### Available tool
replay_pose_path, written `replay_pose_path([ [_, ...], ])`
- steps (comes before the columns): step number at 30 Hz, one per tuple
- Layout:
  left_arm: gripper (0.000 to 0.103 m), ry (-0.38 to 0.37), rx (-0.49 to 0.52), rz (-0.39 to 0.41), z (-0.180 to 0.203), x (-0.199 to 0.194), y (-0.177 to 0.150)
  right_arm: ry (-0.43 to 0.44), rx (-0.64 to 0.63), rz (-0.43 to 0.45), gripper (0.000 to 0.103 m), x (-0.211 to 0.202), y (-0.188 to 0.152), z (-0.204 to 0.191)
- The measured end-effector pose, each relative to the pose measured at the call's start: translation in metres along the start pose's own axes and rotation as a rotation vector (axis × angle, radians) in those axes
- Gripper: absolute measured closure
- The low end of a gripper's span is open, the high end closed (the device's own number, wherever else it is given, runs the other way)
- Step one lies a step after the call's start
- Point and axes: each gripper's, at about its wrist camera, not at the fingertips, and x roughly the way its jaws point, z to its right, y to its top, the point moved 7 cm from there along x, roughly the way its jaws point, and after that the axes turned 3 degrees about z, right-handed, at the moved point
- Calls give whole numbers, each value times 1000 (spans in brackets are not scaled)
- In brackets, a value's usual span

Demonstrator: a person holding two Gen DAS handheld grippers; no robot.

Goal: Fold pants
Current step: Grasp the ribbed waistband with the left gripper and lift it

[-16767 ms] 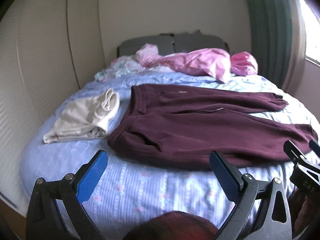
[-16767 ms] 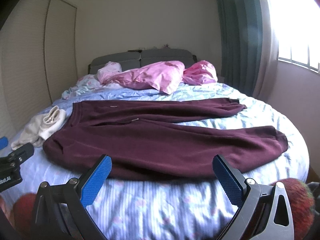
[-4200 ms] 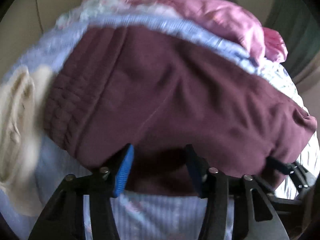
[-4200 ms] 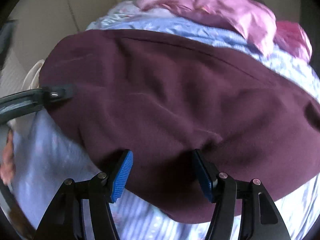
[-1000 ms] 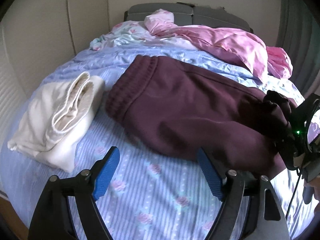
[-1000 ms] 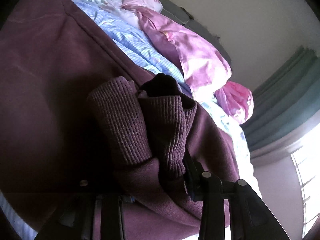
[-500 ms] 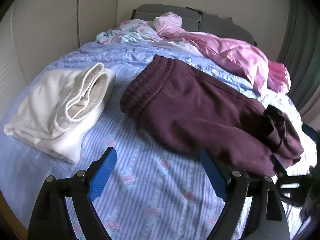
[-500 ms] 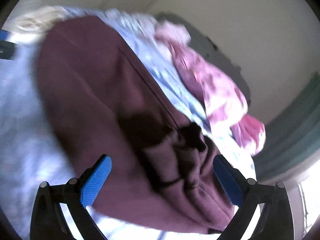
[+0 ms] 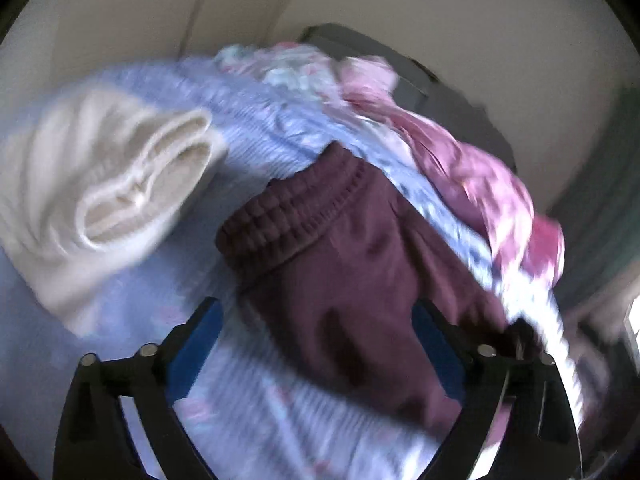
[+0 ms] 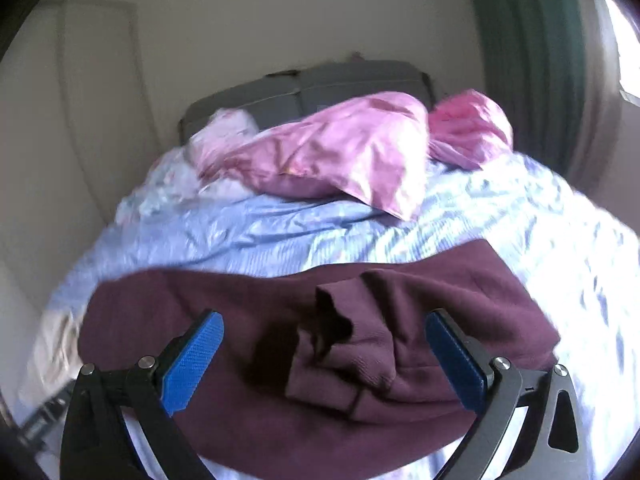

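Right gripper: nearest the right wrist camera; jaws spread wide, gripping nothing, blue pads hovering over the maroon fabric.
Left gripper: nearest the left wrist camera; jaws wide apart and empty, one pad over the bedsheet, the other over the pants. This view is motion-blurred.
Maroon sweatpants: lying on the bed, folded into a compact bundle just beyond both grippers.
Ribbed cuffs: bunched on top of the bundle between the right gripper's pads, with a dark opening showing.
Elastic waistband: at the far left end of the bundle in the left wrist view, gathered and ridged, pointing toward the cream garment.
Cream garment: folded, lying on the sheet left of the pants, near but apart from the waistband.
Bedsheet: light blue, striped with small flowers, wrinkled beyond the pants.
Pink bedding: crumpled heap farther up the bed, well apart from the pants.
Grey headboard: behind the pink heap, against the pale wall.
Green curtain: far right, beside a bright window.
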Motion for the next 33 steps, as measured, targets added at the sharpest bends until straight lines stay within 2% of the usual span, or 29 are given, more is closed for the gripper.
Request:
replay_pose_path([
  [3, 4, -30, -140, -68, -12, 32, 4, 31, 89, -40, 0, 15, -6, -3],
  [6, 4, -38, -246, -103, -28, 58, 6, 47, 45, -79, 0, 29, -21, -27],
  [10, 4, -76, -297, -167, -32, 91, 1, 48, -12, -68, 0, 35, -28, -48],
  [12, 5, -64, -289, -155, -32, 101, 1, 45, -36, -71, 0, 40, -32, -55],
  [13, 9, -55, -284, -146, -32, 102, 2, 47, -42, -72, 0, 42, -33, -56],
  [14, 18, -40, -275, -136, -31, 102, 2, 51, -46, -74, 0, 44, -33, -56],
  [15, 35, 0, -262, -129, -31, 103, 3, 51, -52, -78, 0, 45, -33, -55],
  [16, 47, 7, -252, -122, -31, 101, 3, 36, -60, -79, 0, 45, -34, -51],
  [17, 50, 9, -230, -115, -29, 99, 4, 28, -68, -79, 0, 46, -33, -48],
  [19, 61, 32, -130, -85, -18, 87, 7, -3, -98, -82, 0, 45, -31, -39],
  [21, 66, 42, -25, -32, 2, 69, 14, 0, -115, -86, 0, 41, -28, -30],
  [25, 68, 45, 158, 84, 55, 28, 27, -4, -108, -86, 1, 31, -14, 2],
  [29, 68, 26, 349, 197, 131, -13, 38, -50, -89, -59, 1, 20, 7, 45],
  [33, 69, -17, 465, 242, 199, -40, 33, -82, -30, -64, 1, 9, 24, 101],
])
